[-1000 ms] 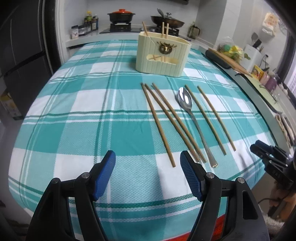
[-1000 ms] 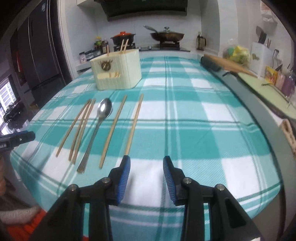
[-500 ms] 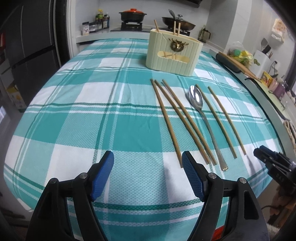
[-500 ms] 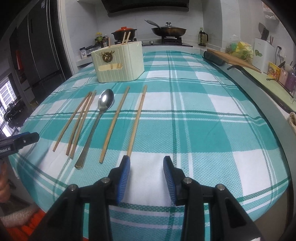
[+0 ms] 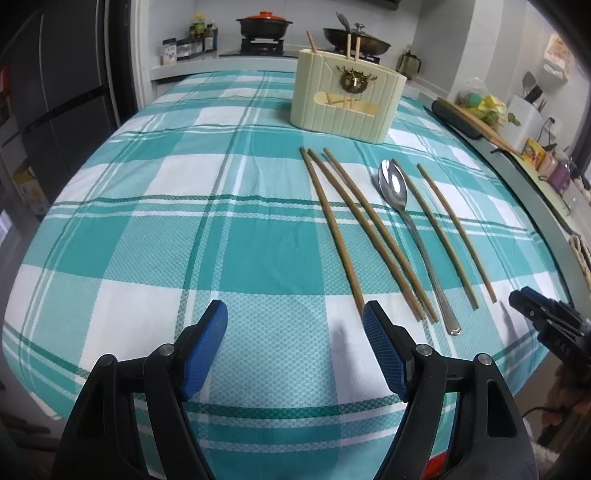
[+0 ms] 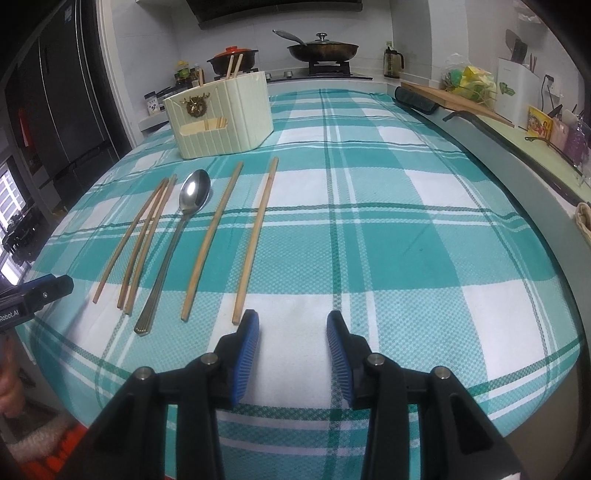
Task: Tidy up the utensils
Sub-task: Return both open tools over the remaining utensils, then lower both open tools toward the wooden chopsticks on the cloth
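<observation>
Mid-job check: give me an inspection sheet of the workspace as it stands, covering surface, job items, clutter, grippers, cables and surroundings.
Surface: teal checked tablecloth, flat.
Job's things: five loose chopsticks and one spoon lie side by side; cream utensil holder stands behind them, three chopsticks already in it.
Clutter: nothing seen on the cloth.
Grippers: left gripper open, empty, over the near edge; right gripper open, narrower, empty, beside the rightmost chopstick's near end.
Cables: nothing seen on the table.
Surroundings: stove with red-lidded pot and lidded pan, counter to the right, dark fridge left.
</observation>
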A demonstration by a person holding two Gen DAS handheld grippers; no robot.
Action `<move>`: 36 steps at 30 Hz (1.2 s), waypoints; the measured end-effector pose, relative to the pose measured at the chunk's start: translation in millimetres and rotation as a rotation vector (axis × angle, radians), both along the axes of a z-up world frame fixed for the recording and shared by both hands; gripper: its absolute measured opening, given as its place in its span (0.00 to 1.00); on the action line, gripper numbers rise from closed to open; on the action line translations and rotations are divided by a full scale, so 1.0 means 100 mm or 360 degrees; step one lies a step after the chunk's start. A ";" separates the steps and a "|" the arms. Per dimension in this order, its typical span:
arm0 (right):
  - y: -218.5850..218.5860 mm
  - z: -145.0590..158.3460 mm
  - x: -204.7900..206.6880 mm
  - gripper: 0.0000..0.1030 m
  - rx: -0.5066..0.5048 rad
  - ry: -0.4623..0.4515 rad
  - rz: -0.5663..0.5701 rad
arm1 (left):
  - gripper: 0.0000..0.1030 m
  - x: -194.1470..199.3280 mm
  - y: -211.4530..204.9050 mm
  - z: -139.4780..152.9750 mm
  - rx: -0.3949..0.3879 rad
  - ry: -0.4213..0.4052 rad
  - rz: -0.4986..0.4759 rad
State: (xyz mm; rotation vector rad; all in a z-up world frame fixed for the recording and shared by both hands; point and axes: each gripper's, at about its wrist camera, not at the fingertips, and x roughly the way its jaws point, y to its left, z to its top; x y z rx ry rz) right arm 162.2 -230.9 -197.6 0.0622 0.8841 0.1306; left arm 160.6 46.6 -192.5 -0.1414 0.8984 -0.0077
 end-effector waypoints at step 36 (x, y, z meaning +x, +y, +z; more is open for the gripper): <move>0.08 0.04 0.16 0.38 0.0031 -0.0055 0.0035 | 0.78 0.40 -0.13 -0.10 0.0009 0.0086 -0.0022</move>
